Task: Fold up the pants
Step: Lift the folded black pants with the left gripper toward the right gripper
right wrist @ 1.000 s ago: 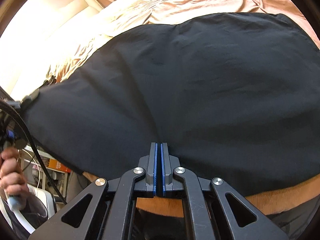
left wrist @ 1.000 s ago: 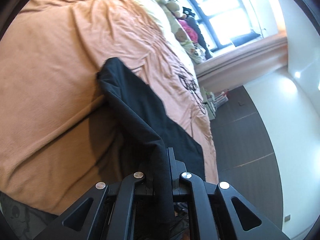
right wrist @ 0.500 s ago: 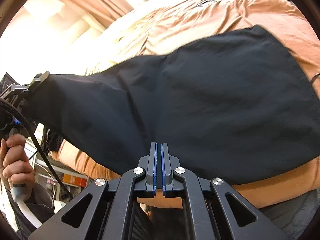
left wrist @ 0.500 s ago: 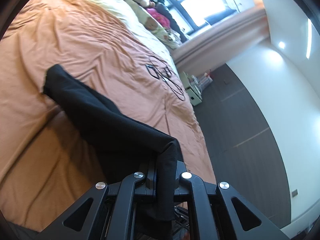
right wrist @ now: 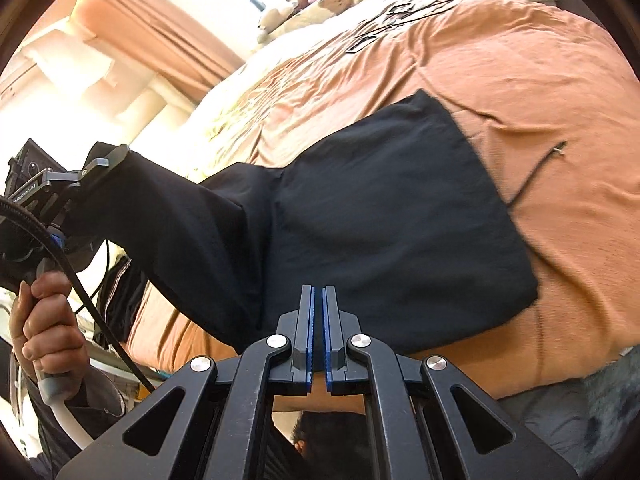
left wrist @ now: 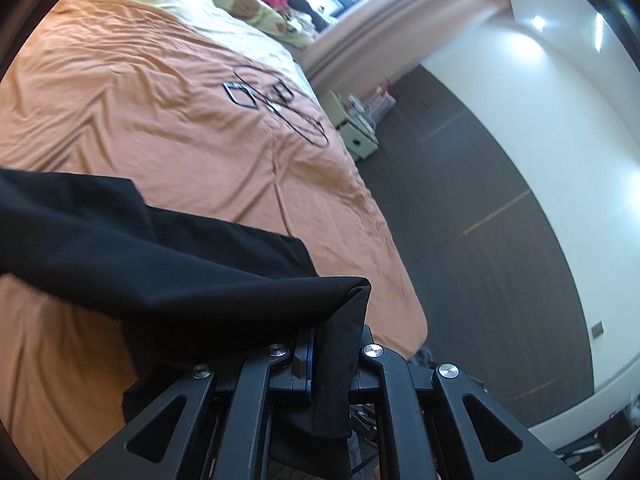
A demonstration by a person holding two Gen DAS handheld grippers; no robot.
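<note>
The black pants (right wrist: 380, 216) lie partly on the orange bedcover (right wrist: 540, 60), their near edge stretched between my two grippers. My left gripper (left wrist: 336, 332) is shut on a corner of the pants (left wrist: 160, 252), and the cloth drapes over its fingers. The right wrist view shows that left gripper (right wrist: 100, 160) at the far left, lifting the corner off the bed, with a person's hand (right wrist: 48, 320) on its handle. My right gripper (right wrist: 319, 292) is shut on the pants' near hem. The far part of the pants lies flat.
A black cable with small flat devices (left wrist: 276, 104) lies on the bedcover (left wrist: 160, 120) farther up. Pillows and soft toys (left wrist: 256, 4) are at the head. Right of the bed are dark floor (left wrist: 480, 200) and a small white cabinet (left wrist: 360, 136). Another thin cable (right wrist: 532, 176) lies beside the pants.
Both grippers have moved back and up with the pants. The cloth has slid toward the bed's near edge, and the left corner now hangs in the air. The left view has rolled.
</note>
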